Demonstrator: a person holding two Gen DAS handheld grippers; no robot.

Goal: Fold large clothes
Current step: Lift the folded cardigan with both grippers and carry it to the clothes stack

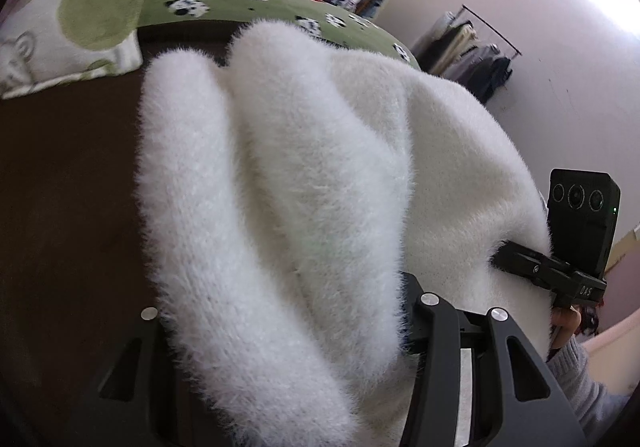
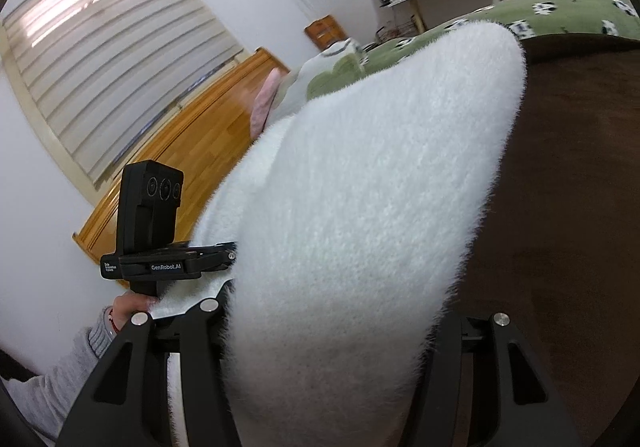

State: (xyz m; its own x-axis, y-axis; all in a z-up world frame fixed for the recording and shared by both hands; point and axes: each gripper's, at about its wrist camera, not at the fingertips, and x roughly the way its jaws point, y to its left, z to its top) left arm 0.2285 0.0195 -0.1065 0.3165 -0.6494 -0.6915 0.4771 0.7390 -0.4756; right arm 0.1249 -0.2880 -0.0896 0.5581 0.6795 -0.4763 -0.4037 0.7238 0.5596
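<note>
White fluffy garment [image 1: 304, 175] raised off the dark brown bed cover [image 1: 68, 183] and hanging between both tools, bunched into thick folds. Left gripper [image 1: 280, 359]: jaws part-way apart, a fat wad of the pile filling the gap. Right gripper [image 2: 328, 359]: the same, the knit wedged between its arms, apparently pinched, though the pads themselves are buried in fur. To carry this step well, the two hands should travel together at equal height, keeping the held edge taut and level so the cloth lands as one straight fold rather than a twisted roll; the thick pile will likely slip if either grip slackens. Hidden or unclear: all fingertips, the garment's lower hem, its sleeves and overall outline; which edge is held cannot be told. The green patterned blanket [image 1: 256, 3] and pillow [image 1: 72, 19] lie beyond, well apart from the garment.
</note>
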